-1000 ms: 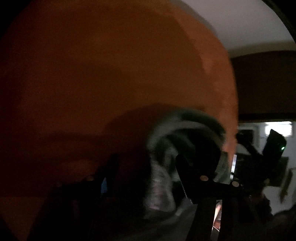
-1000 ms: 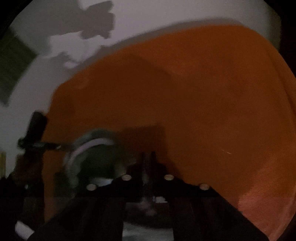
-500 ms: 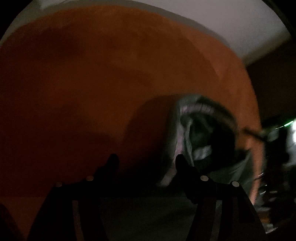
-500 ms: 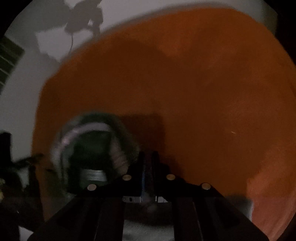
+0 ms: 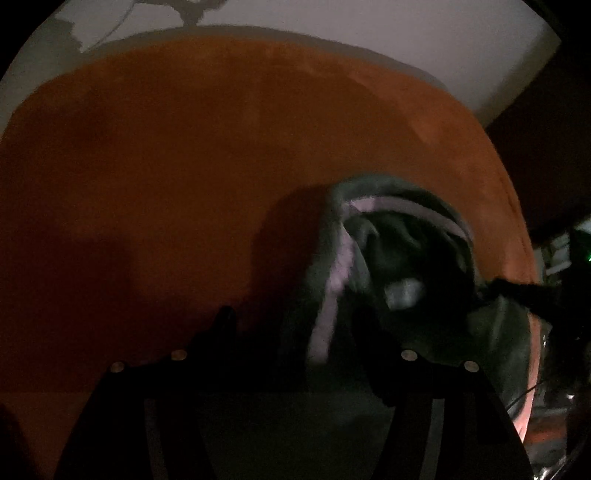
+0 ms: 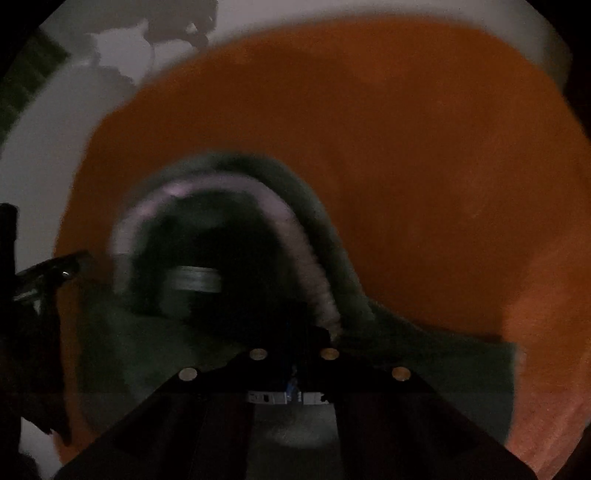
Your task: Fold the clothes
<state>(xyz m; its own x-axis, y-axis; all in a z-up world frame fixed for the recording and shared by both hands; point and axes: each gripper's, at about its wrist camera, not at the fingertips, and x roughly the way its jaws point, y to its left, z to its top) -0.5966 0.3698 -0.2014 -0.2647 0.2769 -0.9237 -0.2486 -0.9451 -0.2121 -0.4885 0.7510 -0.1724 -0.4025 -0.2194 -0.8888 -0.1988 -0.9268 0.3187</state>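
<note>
A dark green garment (image 6: 332,236) with a pale lilac collar band (image 6: 221,186) lies on an orange covered surface (image 6: 424,147). A light label (image 6: 194,278) shows inside the collar opening. My right gripper (image 6: 306,332) is shut on the garment's edge just right of the collar. In the left wrist view the same garment (image 5: 399,206) sits to the right, and its cloth spreads under my left gripper (image 5: 291,321), which stands open. The scene is dim and blurred.
A white wall (image 5: 369,22) with cast shadows runs behind the orange surface (image 5: 184,147). Dark furniture and a small green light (image 5: 587,254) stand at the far right. The other gripper's dark shape (image 6: 48,273) shows at the left edge of the right wrist view.
The collar has grown larger and moved toward the middle of the right wrist view. The left view has tilted to show more wall. Right gripper stays shut, left stays open.
</note>
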